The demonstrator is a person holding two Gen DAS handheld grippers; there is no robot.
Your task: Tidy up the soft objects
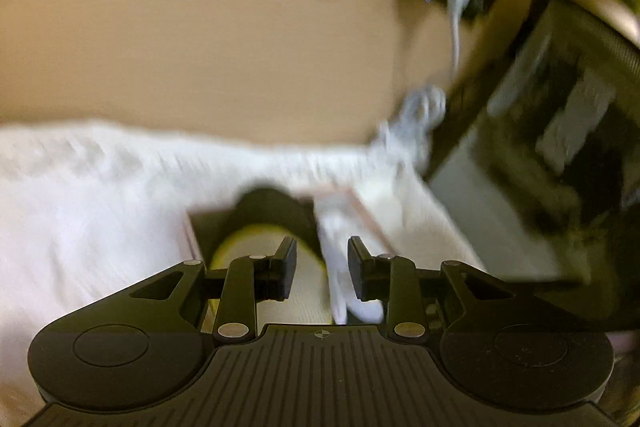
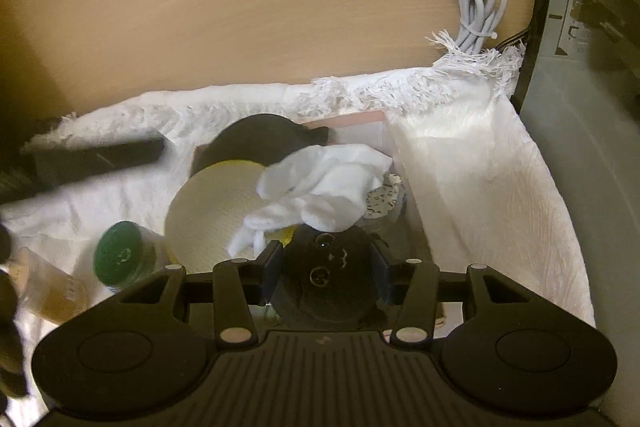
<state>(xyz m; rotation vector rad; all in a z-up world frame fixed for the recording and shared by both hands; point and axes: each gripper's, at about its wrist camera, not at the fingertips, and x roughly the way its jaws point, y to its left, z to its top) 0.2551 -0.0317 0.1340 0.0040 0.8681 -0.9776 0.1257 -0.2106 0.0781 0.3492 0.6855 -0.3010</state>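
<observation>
- Jaws of my right gripper [image 2: 326,277] stand partly apart with a black plush toy [image 2: 326,279] between them; the pads sit against its sides, so I judge that I hold it, low over the near end of the box [image 2: 416,227].
- Jaws of my left gripper [image 1: 322,267] stand partly apart too. A white sock [image 1: 340,267] shows in the gap, but that view is smeared and I cannot tell whether the pads press on it or whether it just lies below.
- I hold the toy over the box because, as I judge it, this is where the soft things are being gathered; several already lie inside.
- A round cream cushion [image 2: 212,215] with a yellow edge leans in the box, a dark rounded soft thing [image 2: 256,139] sits behind it, and white socks [image 2: 320,183] drape across them; a patterned bit of cloth [image 2: 380,199] peeks out beside them.
- The toy is dark and fuzzy, with two glossy eyes and a small stitched face turned up toward my camera.
- The box rests on a white fringed cloth [image 2: 480,187] spread over the bench [image 2: 280,7].
- A green-lidded jar [image 2: 120,253] stands on the cloth, just left of the box; a coiled grey cable [image 2: 480,11] lies on the bench beyond.
</observation>
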